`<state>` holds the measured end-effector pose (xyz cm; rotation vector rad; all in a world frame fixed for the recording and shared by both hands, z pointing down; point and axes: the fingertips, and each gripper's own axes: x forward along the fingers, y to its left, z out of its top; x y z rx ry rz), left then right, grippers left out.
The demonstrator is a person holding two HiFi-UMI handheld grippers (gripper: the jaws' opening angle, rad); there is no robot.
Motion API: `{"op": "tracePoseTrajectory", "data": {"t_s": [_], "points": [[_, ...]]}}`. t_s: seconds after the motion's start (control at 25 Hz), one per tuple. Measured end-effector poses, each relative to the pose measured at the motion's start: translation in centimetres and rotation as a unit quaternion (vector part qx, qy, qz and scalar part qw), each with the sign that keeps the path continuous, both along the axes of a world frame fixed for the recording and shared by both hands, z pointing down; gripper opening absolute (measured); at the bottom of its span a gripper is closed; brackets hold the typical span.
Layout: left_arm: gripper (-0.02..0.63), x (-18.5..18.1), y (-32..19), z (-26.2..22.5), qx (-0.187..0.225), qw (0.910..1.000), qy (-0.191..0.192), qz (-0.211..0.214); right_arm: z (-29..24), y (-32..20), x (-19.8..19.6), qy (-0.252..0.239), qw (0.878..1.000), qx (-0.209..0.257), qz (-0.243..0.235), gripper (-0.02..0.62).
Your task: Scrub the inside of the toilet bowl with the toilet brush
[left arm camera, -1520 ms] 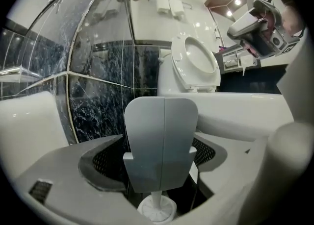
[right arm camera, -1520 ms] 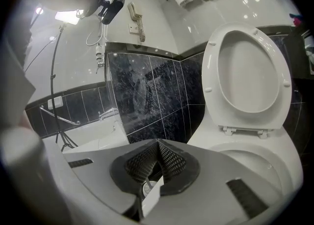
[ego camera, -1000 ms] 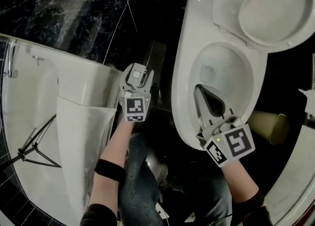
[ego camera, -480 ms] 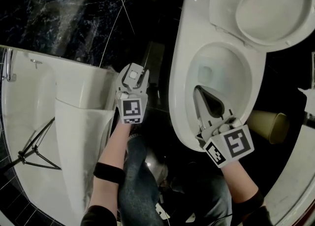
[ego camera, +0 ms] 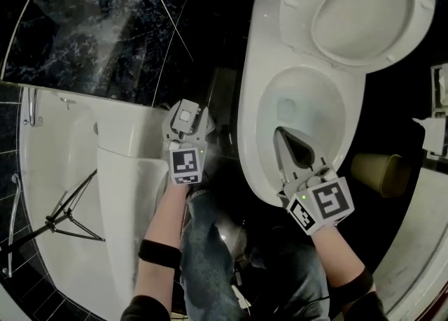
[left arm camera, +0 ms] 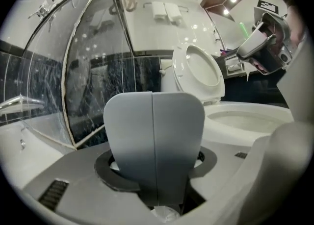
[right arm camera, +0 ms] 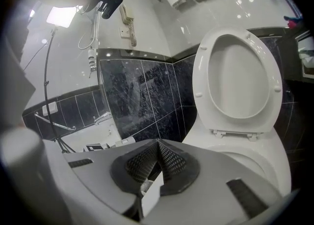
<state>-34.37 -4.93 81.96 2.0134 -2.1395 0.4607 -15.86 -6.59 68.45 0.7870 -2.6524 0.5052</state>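
The white toilet (ego camera: 250, 127) stands with seat and lid (ego camera: 357, 12) raised and the bowl open. My left gripper (ego camera: 187, 118) hangs between the bathtub and the toilet. Its jaws have just been closing and are shut on the flat grey handle of the toilet brush (left arm camera: 154, 138), which stands upright between them. The brush head is hidden below. My right gripper (ego camera: 281, 133) reaches over the near rim into the bowl. Its ribbed pads (right arm camera: 169, 160) meet at the tips with nothing between them. The raised seat (right arm camera: 240, 72) fills the right gripper view.
A white bathtub (ego camera: 63, 173) with a curved glass screen (left arm camera: 88, 72) lies left, a black folding stand (ego camera: 63, 218) inside it. The person's jeans-clad legs (ego camera: 210, 257) are below. A brown cylinder (ego camera: 378, 171) sits right of the toilet. Dark marbled tiles (ego camera: 105, 26) form the wall.
The left gripper has risen a little with the grey handle in it. The right gripper stays over the bowl's near rim. The head view has swung slightly.
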Motion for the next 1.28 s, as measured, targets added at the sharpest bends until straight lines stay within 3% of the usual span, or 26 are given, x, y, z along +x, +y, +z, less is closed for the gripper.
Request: {"op": "tracePoseTrajectory", "data": {"t_s": [0.32,0.56,0.8,0.96,1.28], "points": [[0.247,0.3,1.4,-10.1,-0.021,0.9996,-0.015,0.005,-7.5,0.6,2.1,0.003,1.000,-0.015,0.012,0.003],[0.247,2.4,3.0,-22.0,-0.018,0.9998,-0.001,0.011,-14.5,1.1,4.0,0.008,0.999,-0.015,0.028,0.004],[0.247,6.7,3.9,-36.3,-0.007,0.9997,0.019,0.016,-23.1,2.7,7.0,0.016,0.999,-0.011,0.031,0.005],[0.247,10.0,4.1,-44.4,0.003,0.9990,0.012,0.043,-28.6,2.9,9.6,0.017,0.999,0.002,0.044,0.003],[0.249,16.7,5.9,-54.9,0.003,0.9955,-0.001,0.095,-37.3,3.8,14.7,0.018,0.998,0.017,0.059,0.003]]}}
